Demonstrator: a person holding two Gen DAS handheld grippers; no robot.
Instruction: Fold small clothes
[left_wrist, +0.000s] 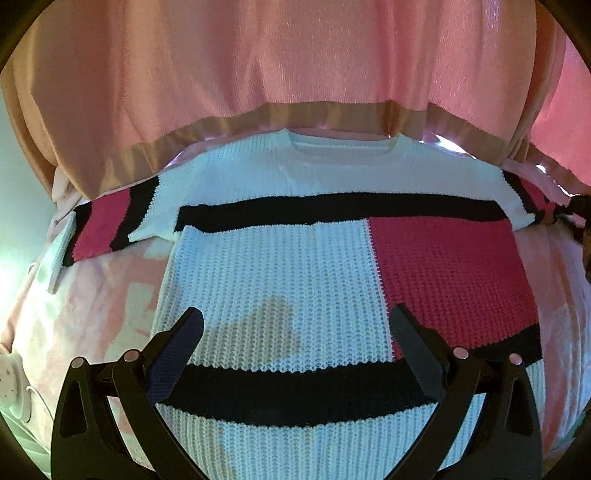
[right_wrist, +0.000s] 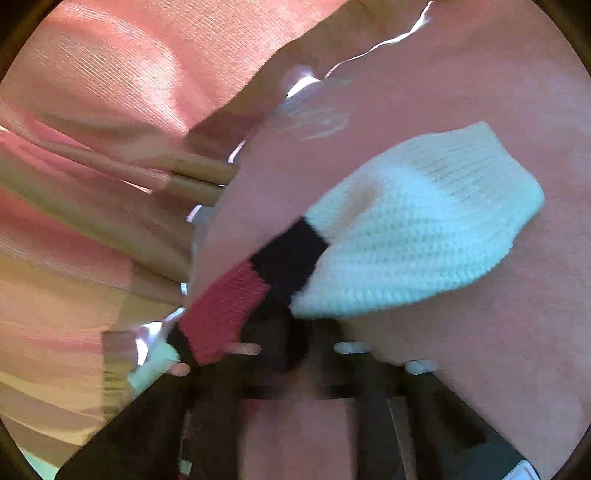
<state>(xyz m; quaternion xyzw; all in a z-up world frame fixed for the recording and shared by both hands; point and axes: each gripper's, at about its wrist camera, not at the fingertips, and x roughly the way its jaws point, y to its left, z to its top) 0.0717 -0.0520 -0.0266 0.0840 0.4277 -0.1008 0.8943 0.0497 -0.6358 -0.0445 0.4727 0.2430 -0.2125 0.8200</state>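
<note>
Pink bedding (left_wrist: 85, 314) underneath, pink curtains (left_wrist: 258, 66) hanging behind. The chunky waffle-knit sweater (left_wrist: 280, 266), white with black bands and red blocks, lies flat. Left claw (left_wrist: 295, 343) hovers spread wide; right claw (right_wrist: 291, 350) is blurred, cannot tell, sleeve (right_wrist: 406, 240) draped over it.

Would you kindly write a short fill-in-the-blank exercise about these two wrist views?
1. The white, black and red knitted sweater lies spread flat on a ____ bedcover.
2. The left tool hovers over it with jaws ____.
3. The right tool sits at the sweater's ____, whose cuff end is white.

Missing words: pink; open; sleeve
</note>
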